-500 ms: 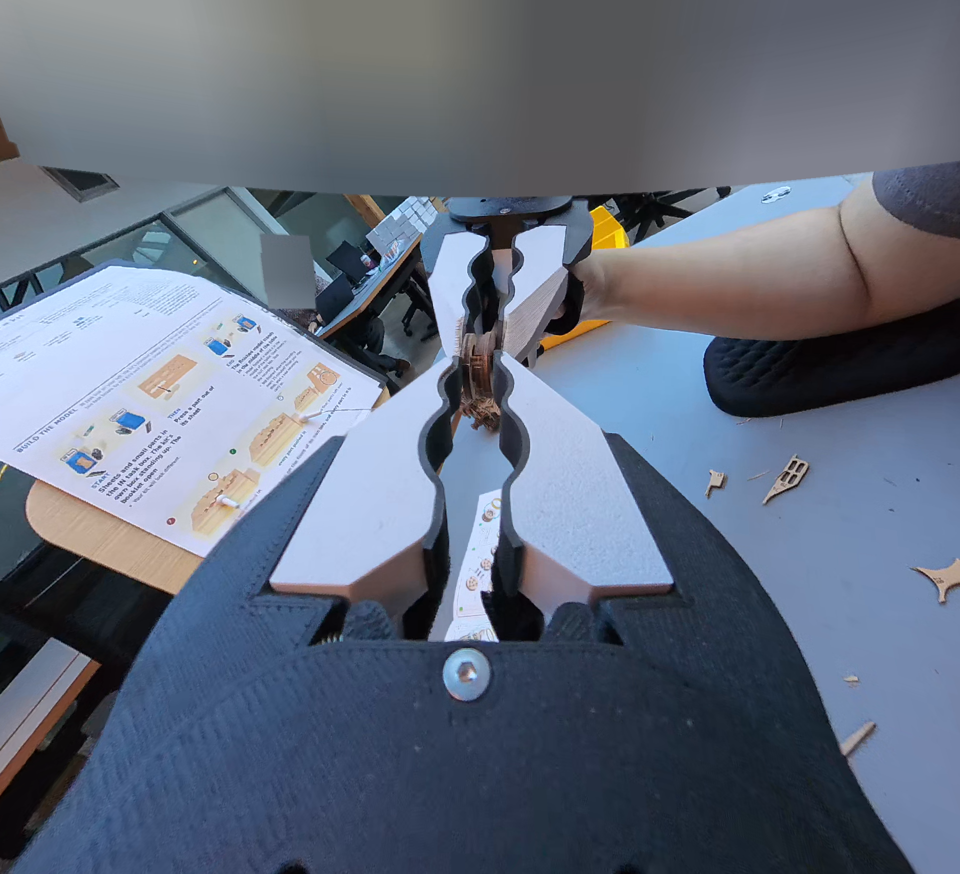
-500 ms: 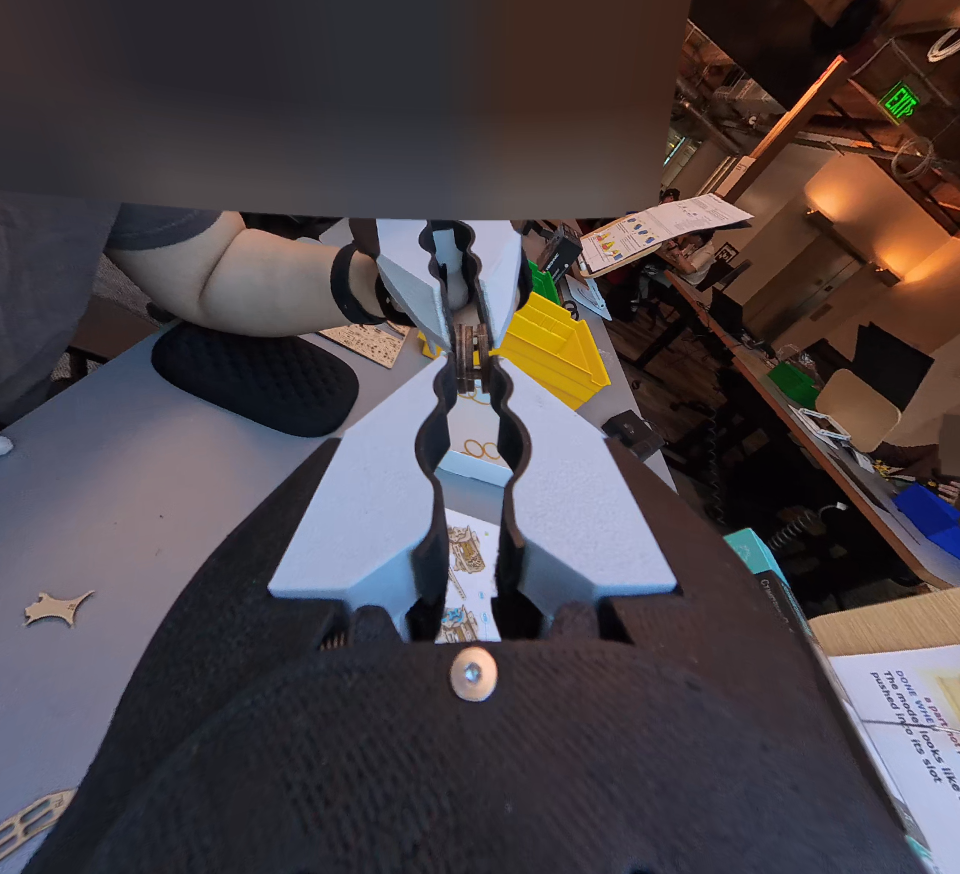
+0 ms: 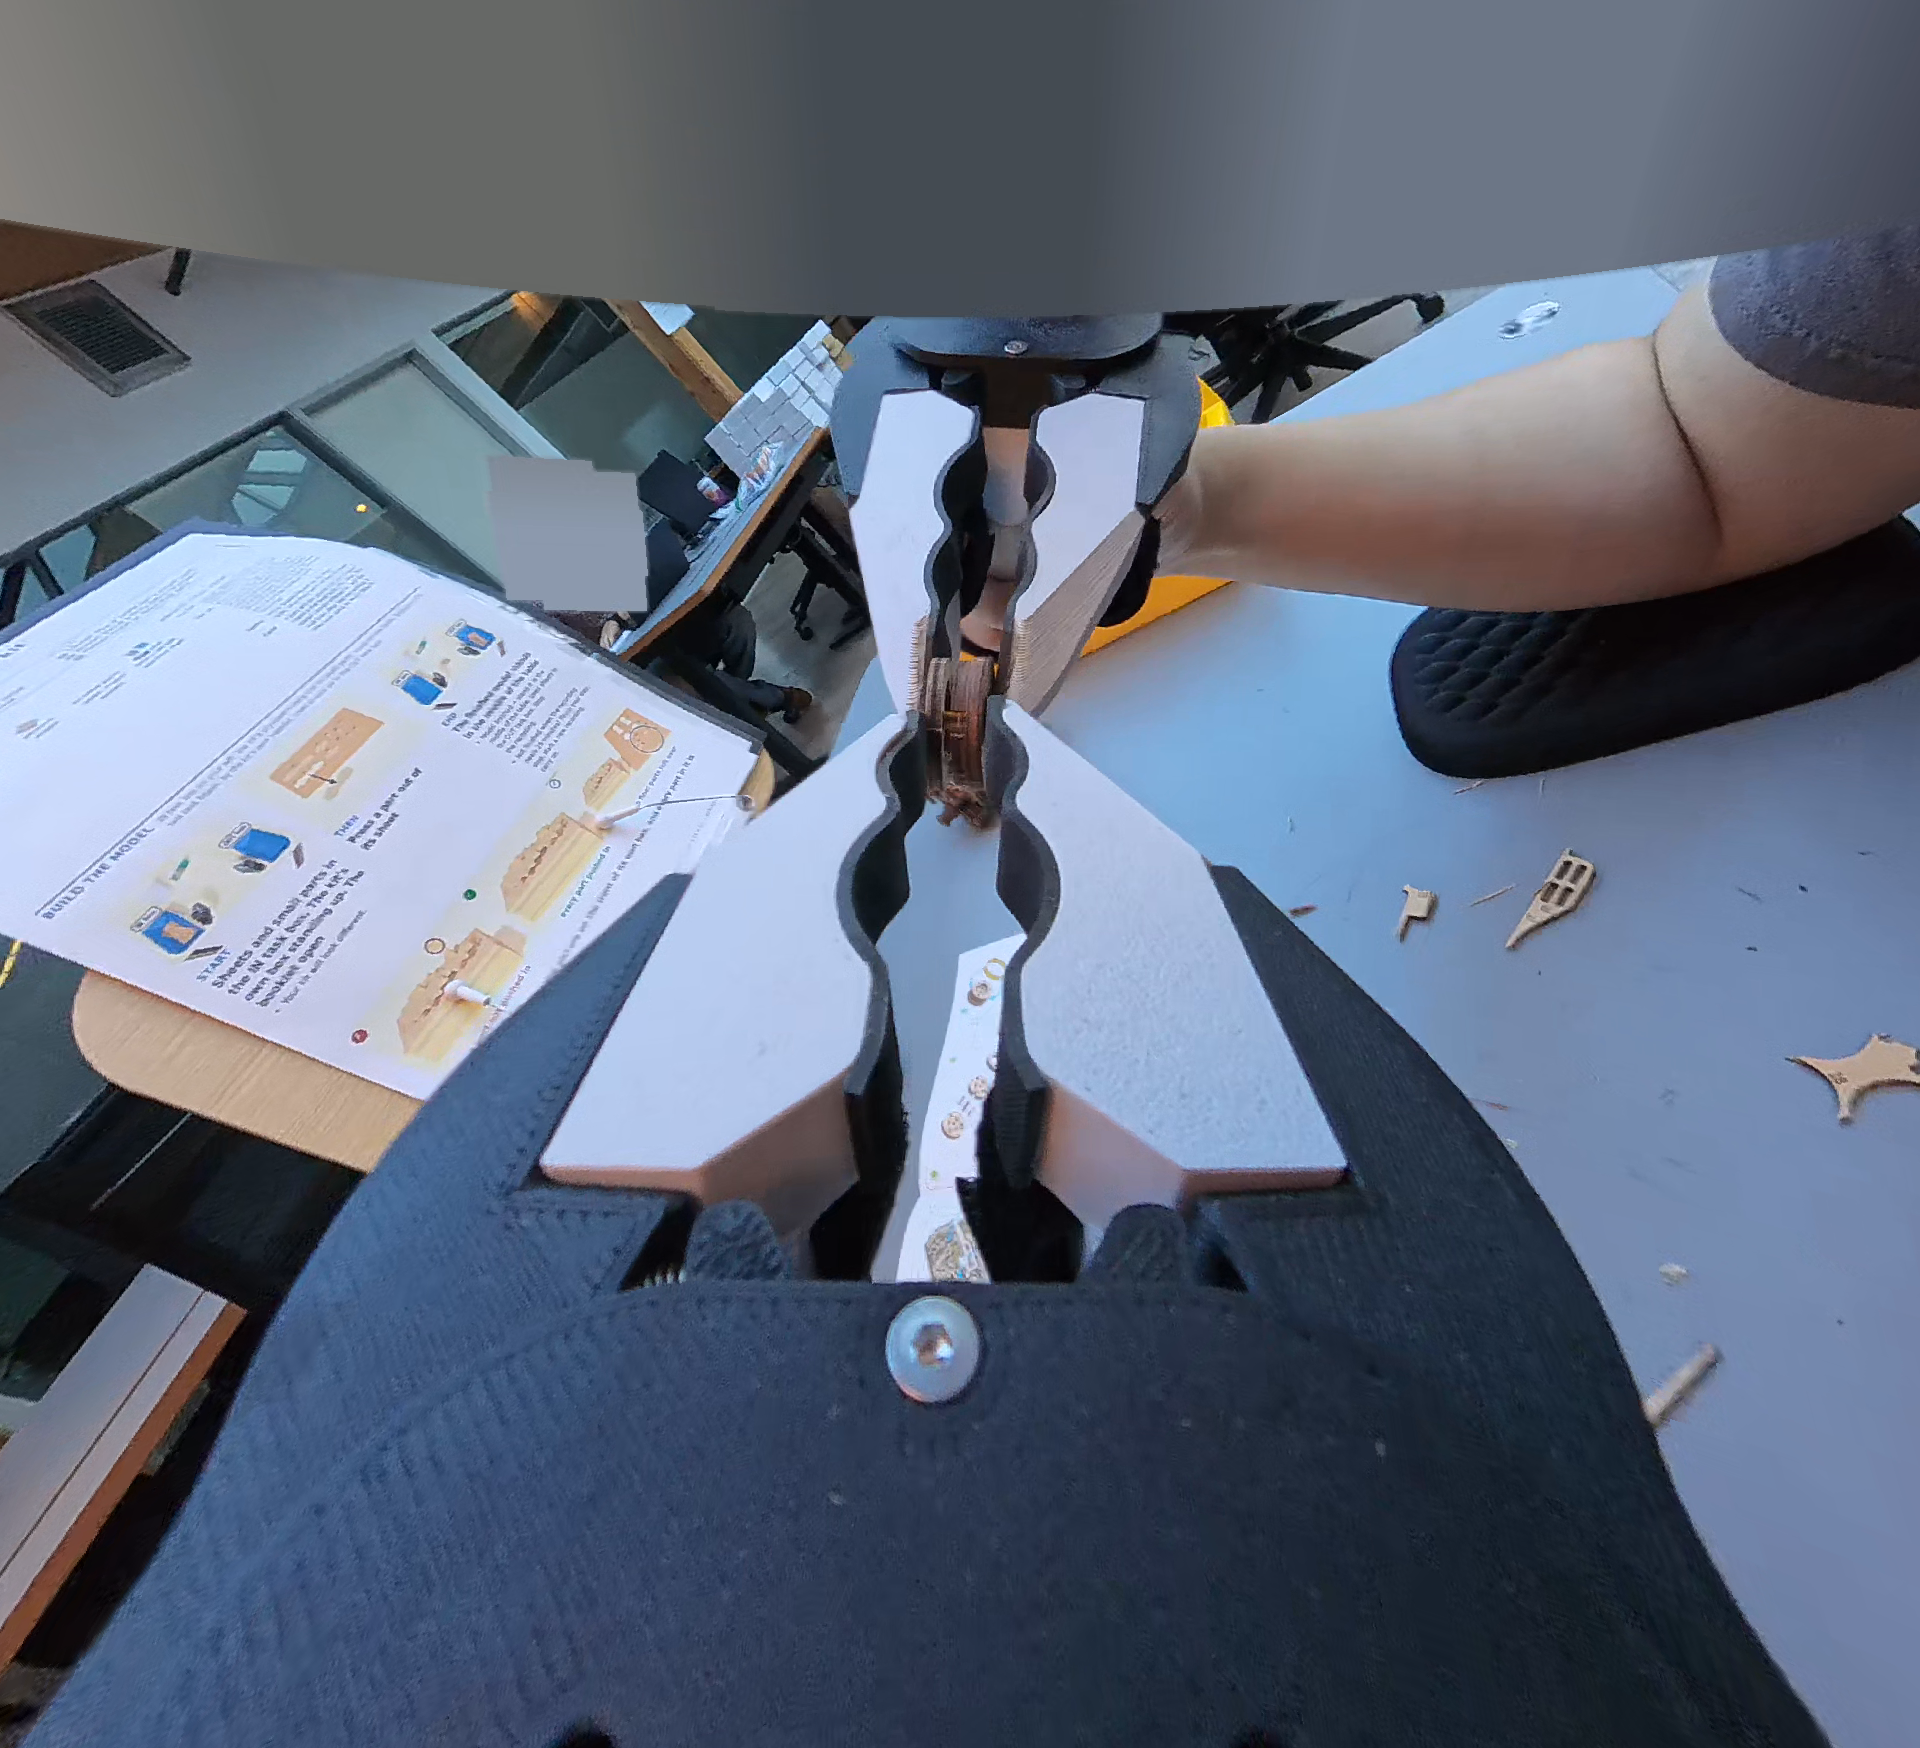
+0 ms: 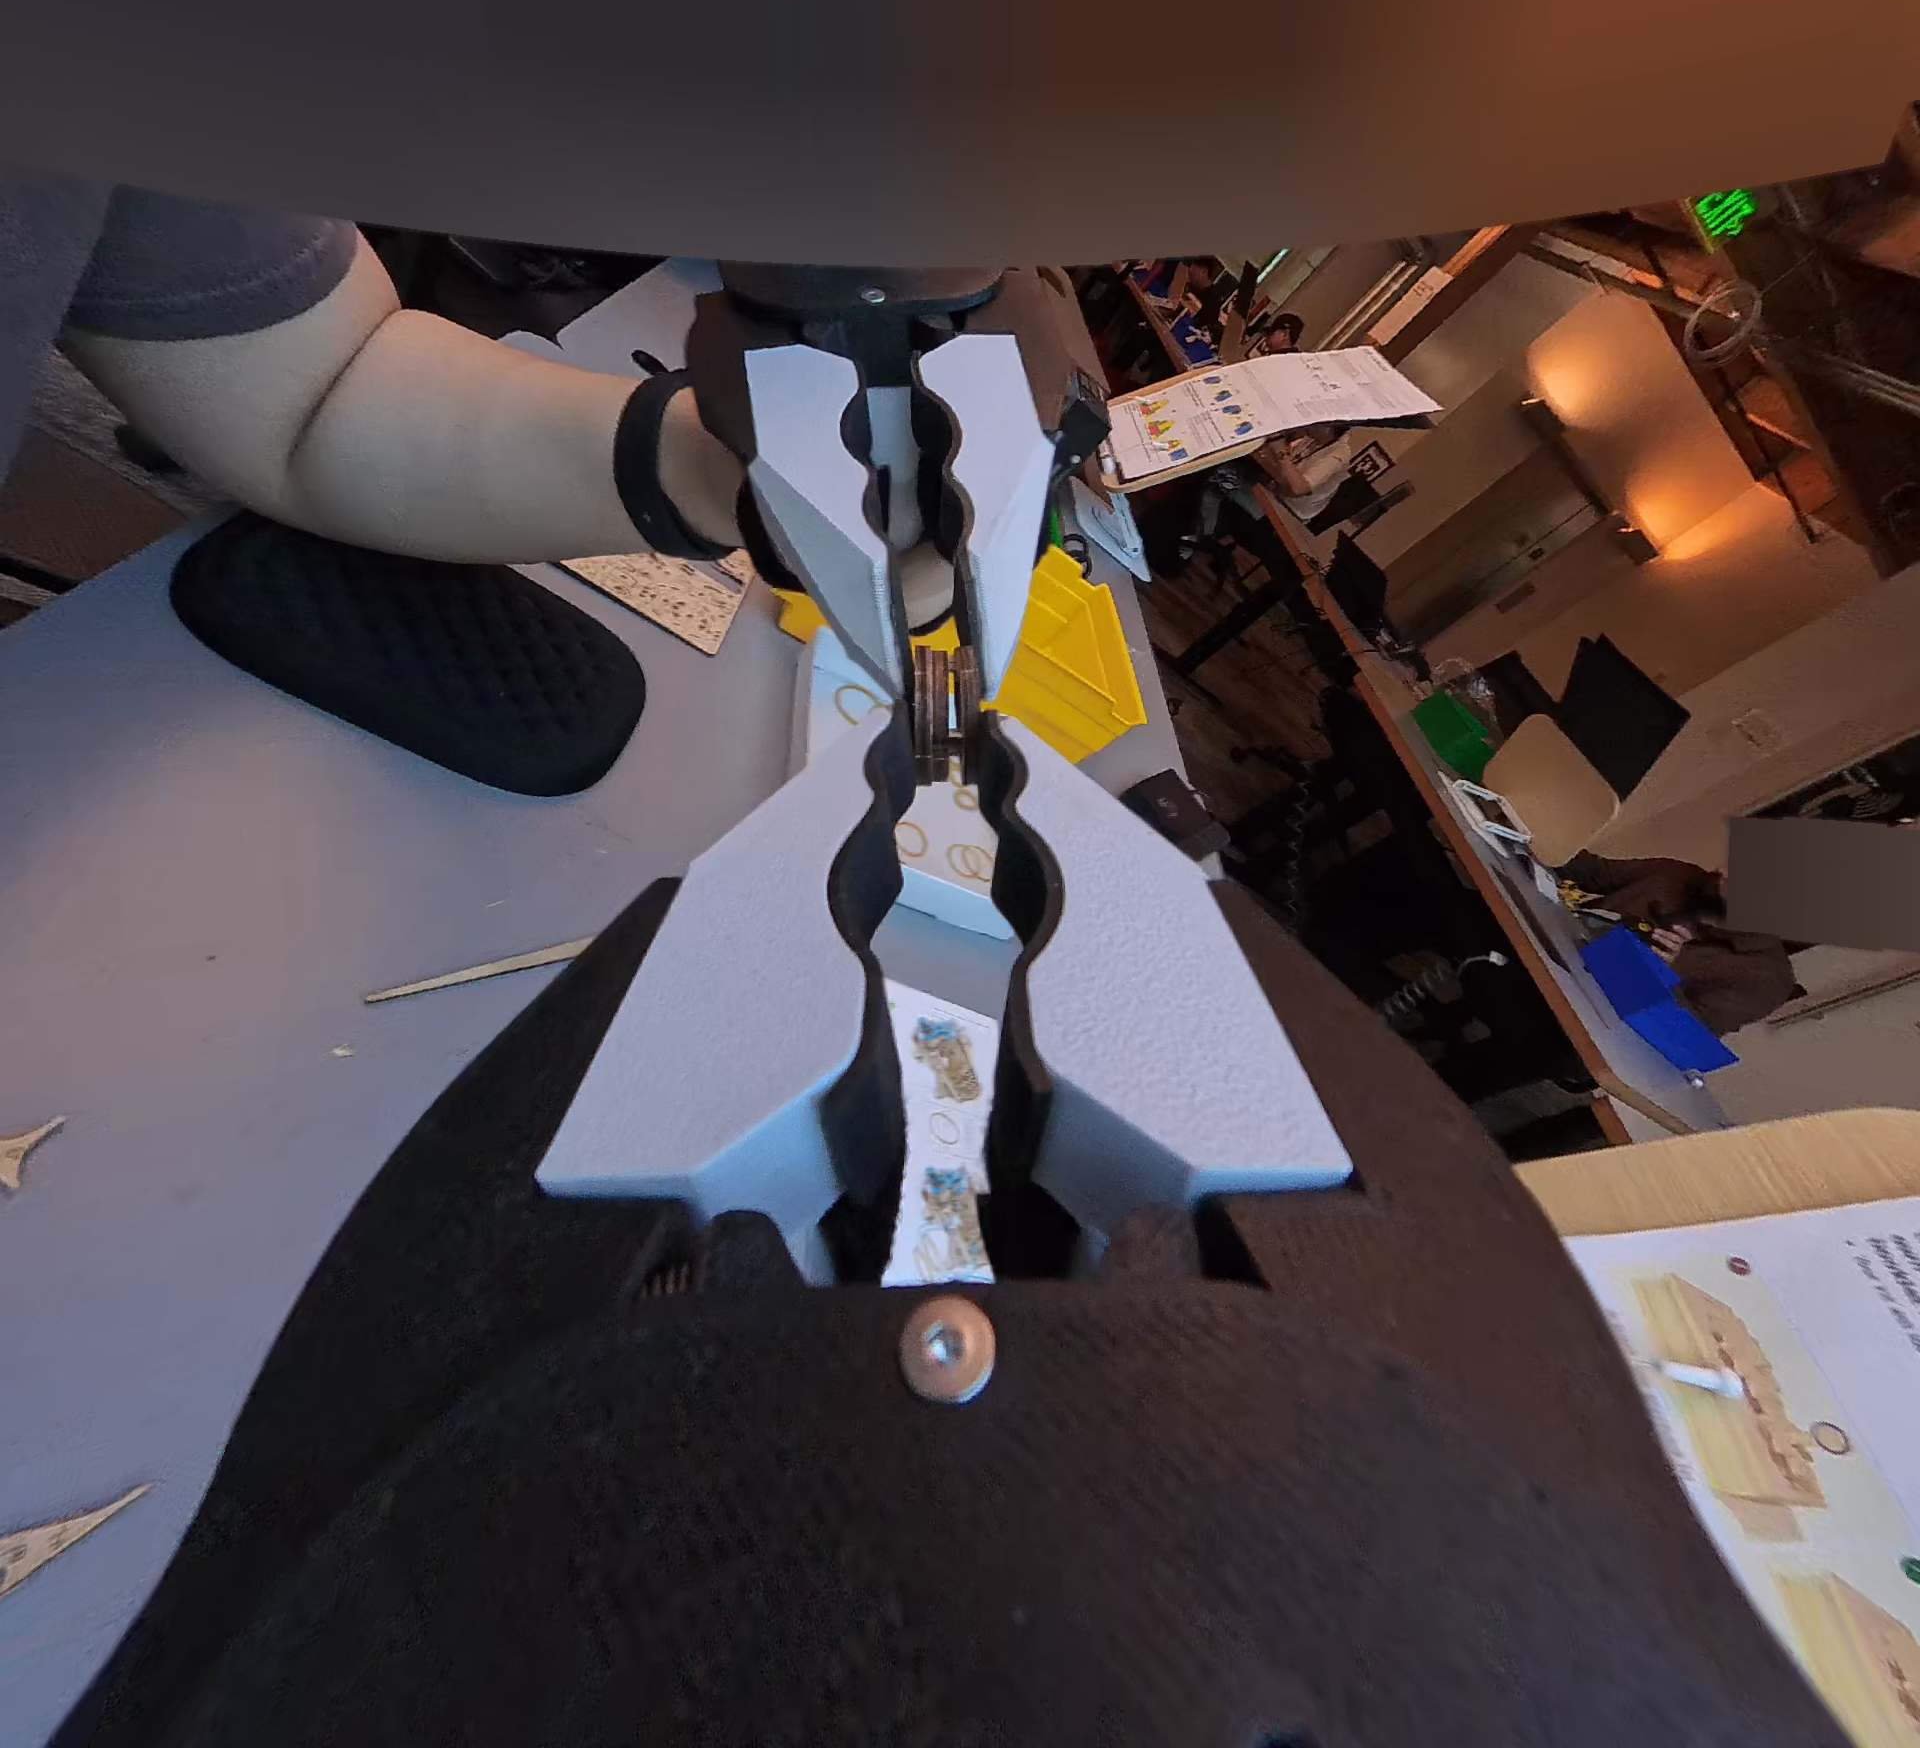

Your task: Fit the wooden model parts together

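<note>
A small wooden assembly of stacked round discs (image 3: 961, 732) is held in the air between both grippers, above the grey table (image 3: 1558, 1179). My left gripper (image 3: 956, 748) is shut on its near side. My right gripper (image 3: 966, 664) comes in from the opposite side, tip to tip, and is shut on the same assembly. In the right wrist view the discs (image 4: 940, 711) show edge-on between my right gripper (image 4: 943, 758) and the left gripper (image 4: 935, 659). Most of the assembly is hidden by the fingers.
An instruction sheet on a clipboard (image 3: 312, 784) stands at the left. A black wrist pad (image 3: 1662, 680) lies under a person's arm (image 3: 1455, 493). Loose wooden offcuts (image 3: 1553, 898) lie on the table. A yellow bin (image 4: 1070, 659) and a white box (image 4: 951, 877) sit behind the grippers. My two grippers' fingertips are within a few centimetres of each other.
Both grippers stay clamped on the wooden assembly. The right gripper has turned a little and now faces the left one more squarely.
</note>
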### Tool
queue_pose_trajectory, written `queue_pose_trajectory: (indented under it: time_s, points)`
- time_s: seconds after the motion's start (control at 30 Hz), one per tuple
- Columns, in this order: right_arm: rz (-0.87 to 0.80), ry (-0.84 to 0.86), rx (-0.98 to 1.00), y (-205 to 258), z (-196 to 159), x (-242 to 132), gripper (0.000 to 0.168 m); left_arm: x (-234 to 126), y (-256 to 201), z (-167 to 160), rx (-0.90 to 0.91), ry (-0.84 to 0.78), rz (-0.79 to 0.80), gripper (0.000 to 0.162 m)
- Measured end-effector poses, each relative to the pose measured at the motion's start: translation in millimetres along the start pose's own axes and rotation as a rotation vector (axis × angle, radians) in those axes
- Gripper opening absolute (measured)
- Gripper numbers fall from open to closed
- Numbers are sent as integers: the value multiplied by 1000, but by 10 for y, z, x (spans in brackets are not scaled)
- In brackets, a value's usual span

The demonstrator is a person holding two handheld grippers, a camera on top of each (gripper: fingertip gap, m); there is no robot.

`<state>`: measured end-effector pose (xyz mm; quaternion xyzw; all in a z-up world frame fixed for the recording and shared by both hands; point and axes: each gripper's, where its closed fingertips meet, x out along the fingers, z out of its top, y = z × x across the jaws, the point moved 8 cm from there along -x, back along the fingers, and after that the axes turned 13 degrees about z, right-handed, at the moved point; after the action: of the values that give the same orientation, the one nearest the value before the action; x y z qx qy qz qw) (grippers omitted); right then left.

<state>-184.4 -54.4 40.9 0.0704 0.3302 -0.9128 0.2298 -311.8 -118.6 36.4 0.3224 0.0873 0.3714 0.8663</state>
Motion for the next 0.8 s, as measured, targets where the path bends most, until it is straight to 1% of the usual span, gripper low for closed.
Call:
queue_pose_trajectory:
  time_s: [0.07, 0.13, 0.2, 0.3, 0.53, 0.63, 0.8]
  points:
    - [-56, 3, -38, -32, 15, -6, 11, 9, 29, -14, -5, -42, 51, 9]
    - [-52, 13, -40, -23, 29, -9, 13, -1, 19, -23, 17, -58, 47, 9]
    - [-81, 32, -103, 9, 56, -21, 14, -18, 10, -6, 46, -79, 54, 8]
    - [-92, 58, -149, 48, 107, -10, 13, -37, 12, 2, 15, -102, 25, 8]
    - [-81, 93, -75, 43, 153, 44, 10, -73, 75, -88, -85, -174, -49, 9]
    - [-75, 57, -29, 20, 152, 54, 10, -85, 105, -95, -148, -186, -65, 9]
    - [-91, 25, 24, -19, 145, 92, 10, -109, 162, -116, -199, -201, -62, 9]
